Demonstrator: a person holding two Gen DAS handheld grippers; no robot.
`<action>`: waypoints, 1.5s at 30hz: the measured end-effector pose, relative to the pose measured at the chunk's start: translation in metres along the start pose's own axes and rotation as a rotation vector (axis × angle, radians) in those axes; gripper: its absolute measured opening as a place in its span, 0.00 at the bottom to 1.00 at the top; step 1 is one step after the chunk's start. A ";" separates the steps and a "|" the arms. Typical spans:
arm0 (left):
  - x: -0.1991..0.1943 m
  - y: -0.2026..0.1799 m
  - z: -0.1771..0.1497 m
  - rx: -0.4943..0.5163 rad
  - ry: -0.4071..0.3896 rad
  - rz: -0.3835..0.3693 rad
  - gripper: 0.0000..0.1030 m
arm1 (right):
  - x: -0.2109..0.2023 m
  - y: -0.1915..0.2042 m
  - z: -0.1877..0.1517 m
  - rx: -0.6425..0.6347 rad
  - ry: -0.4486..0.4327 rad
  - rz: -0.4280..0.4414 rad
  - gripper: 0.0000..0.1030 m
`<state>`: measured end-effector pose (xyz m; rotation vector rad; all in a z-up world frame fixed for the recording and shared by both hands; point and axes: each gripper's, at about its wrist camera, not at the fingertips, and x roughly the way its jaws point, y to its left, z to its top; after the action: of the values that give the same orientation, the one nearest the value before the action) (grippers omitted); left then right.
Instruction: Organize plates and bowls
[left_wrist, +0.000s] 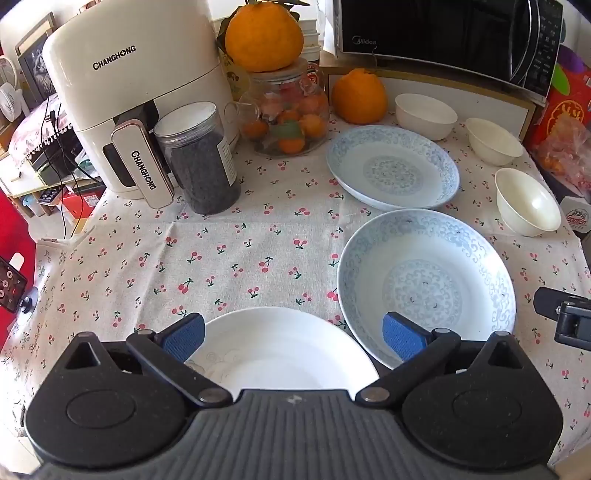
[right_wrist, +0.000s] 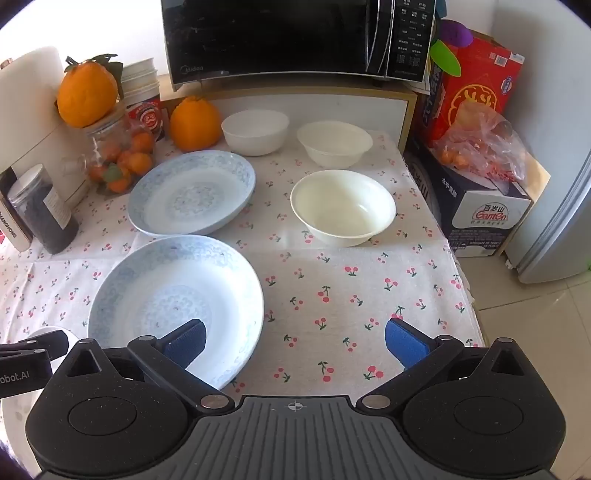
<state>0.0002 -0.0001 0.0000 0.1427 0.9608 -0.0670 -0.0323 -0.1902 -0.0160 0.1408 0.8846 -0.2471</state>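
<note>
Left gripper (left_wrist: 293, 334): jaws spread fully, nothing held, hanging over the white plate (left_wrist: 280, 354) at 6 o'clock.
Right gripper (right_wrist: 294, 341): equally wide and empty; near blue plate (right_wrist: 177, 299) at 8 o'clock, far blue plate (right_wrist: 192, 192) at 10, three bowls (right_wrist: 343, 206) from 12 to 1.
Risk: glazed rims look slippery, so a shallow pinch could probably tip a plate onto the tablecloth (right_wrist: 332, 295).
Left view only: air fryer (left_wrist: 129, 92) at 10 o'clock.
Right view only: red carton (right_wrist: 476, 85) at 2 o'clock.

Both wrist cams sit just behind their tools, angled steeply down over the tabletop (left_wrist: 258, 236), left cam further left, overlapping on the near patterned plate (left_wrist: 424, 280), bowls and microwave (right_wrist: 280, 37).
</note>
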 end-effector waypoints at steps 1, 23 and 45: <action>0.000 0.000 0.000 -0.002 0.000 0.000 1.00 | 0.000 0.000 0.000 0.000 0.001 -0.001 1.00; -0.002 0.001 0.000 0.000 -0.017 0.010 1.00 | 0.001 0.002 -0.002 0.004 0.017 0.006 1.00; -0.002 0.000 -0.004 0.005 0.005 -0.011 1.00 | 0.003 0.000 -0.003 0.010 0.026 0.000 1.00</action>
<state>-0.0041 0.0001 -0.0006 0.1423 0.9668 -0.0795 -0.0323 -0.1900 -0.0199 0.1533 0.9095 -0.2502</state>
